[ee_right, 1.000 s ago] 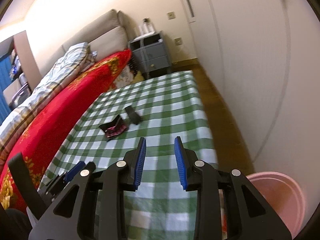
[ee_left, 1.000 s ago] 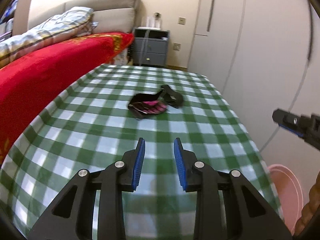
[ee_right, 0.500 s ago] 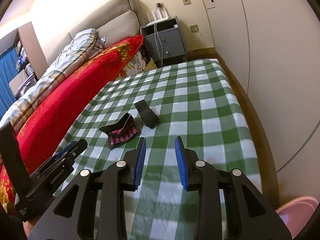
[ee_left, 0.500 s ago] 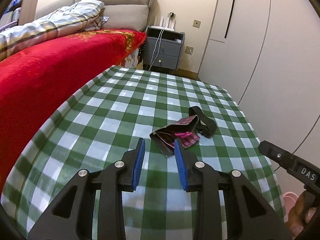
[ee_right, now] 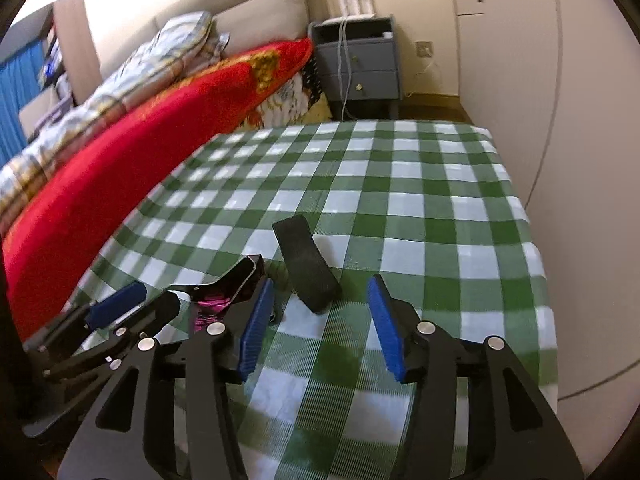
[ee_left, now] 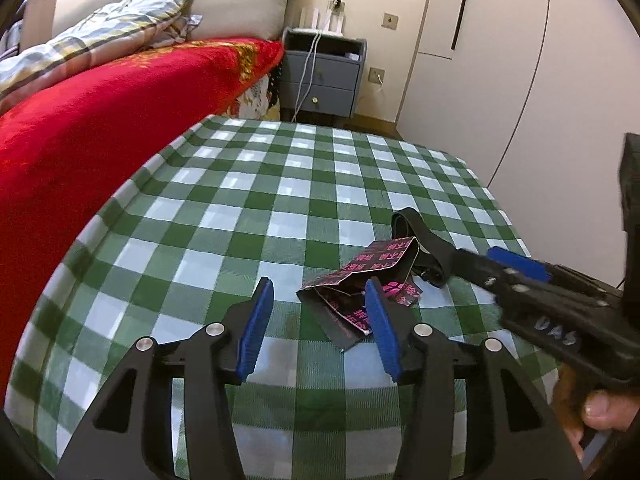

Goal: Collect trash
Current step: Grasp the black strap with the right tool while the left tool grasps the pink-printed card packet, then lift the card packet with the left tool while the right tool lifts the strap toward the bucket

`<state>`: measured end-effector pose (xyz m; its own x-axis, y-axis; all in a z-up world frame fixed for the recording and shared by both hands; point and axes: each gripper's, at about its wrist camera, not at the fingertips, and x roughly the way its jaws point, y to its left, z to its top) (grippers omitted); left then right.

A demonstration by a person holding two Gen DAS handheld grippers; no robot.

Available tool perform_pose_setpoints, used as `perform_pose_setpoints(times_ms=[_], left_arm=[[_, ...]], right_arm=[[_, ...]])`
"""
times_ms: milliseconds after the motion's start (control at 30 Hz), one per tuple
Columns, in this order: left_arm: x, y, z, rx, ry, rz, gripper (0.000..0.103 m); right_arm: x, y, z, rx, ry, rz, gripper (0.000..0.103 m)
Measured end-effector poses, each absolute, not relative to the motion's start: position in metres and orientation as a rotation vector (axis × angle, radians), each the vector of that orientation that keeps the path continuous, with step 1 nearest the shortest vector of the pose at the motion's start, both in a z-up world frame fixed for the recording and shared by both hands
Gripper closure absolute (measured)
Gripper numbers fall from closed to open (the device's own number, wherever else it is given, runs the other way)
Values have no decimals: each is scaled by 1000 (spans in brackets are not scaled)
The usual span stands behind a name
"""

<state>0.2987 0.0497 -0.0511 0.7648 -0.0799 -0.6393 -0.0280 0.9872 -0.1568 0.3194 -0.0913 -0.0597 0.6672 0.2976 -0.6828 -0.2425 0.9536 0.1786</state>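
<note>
A torn black wrapper with pink print (ee_left: 362,280) lies on the green checked tablecloth (ee_left: 248,208). A curled black strip (ee_left: 428,244) lies just behind it. My left gripper (ee_left: 320,316) is open, its right fingertip level with the wrapper's near side. In the right wrist view the black strip (ee_right: 306,264) stands just ahead of my open right gripper (ee_right: 320,316), and the wrapper (ee_right: 224,288) lies left of it, partly hidden by the left gripper (ee_right: 116,312). The right gripper (ee_left: 516,272) shows at the right of the left wrist view.
A bed with a red blanket (ee_left: 100,112) runs along the table's left side. A grey nightstand (ee_left: 322,76) stands behind the table's far end. White cupboard doors (ee_left: 520,80) are close on the right.
Both grippers have moved forward toward the wrapper and the strip, and both have opened wider. The pink bin has left both views.
</note>
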Motion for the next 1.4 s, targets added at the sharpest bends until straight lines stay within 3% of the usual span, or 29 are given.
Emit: perform_pose_setpoints(times_ms=[167, 333, 400, 467, 500, 633, 967, 1033, 1100, 1400], left_arm=[[307, 48, -52, -153, 714, -36, 55], [314, 48, -53, -161, 729, -61, 57], [315, 47, -54, -164, 741, -78, 72], [314, 46, -54, -161, 751, -91, 80], [313, 46, -53, -158, 752, -91, 91], [306, 48, -48, -174, 761, -99, 103], [272, 49, -30, -164, 741, -110, 102], [271, 48, -27, -159, 723, -108, 92], [275, 46, -27, -152, 709, -102, 64], [321, 25, -45, -39, 767, -121, 59]], right_arm=[[339, -93, -72, 79, 833, 328, 54], [339, -90, -72, 66, 840, 361, 76], [337, -90, -71, 67, 840, 372, 79], [332, -91, -67, 68, 832, 371, 79], [329, -93, -65, 73, 829, 366, 80], [315, -102, -56, 108, 830, 347, 80], [248, -131, -29, 131, 824, 301, 80], [233, -140, -23, 149, 818, 299, 80], [218, -147, -19, 143, 808, 293, 80], [209, -166, -20, 218, 785, 299, 80]])
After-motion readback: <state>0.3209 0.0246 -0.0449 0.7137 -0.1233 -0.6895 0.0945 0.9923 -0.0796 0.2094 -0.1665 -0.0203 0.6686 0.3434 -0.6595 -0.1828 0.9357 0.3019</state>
